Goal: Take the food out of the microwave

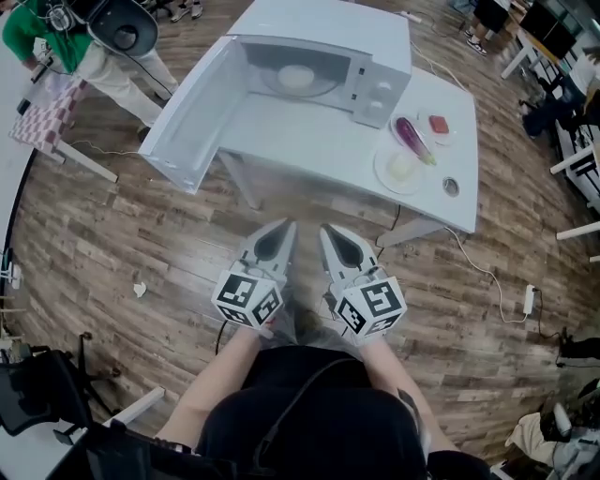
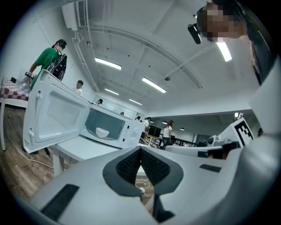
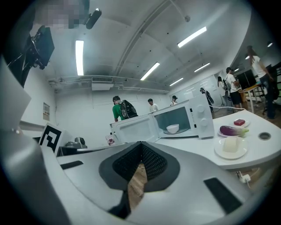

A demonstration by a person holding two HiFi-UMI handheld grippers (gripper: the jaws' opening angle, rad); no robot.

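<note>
Evidently the approach step: left gripper [image 1: 280,228] and right gripper [image 1: 330,232], closed and empty, must open for what seems a bowl [image 1: 296,77] inside the microwave [image 1: 375,52]

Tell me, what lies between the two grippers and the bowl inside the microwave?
Head view: wooden floor, then bare white table top, lie between the left gripper, the right gripper and the bowl in the open microwave.

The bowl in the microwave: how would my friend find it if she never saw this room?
Find the big white table, then the white microwave standing on it with its door swung open. The small white bowl sits on the round glass tray inside. It is the only dish in there, while the plates sit out on the table.
</note>
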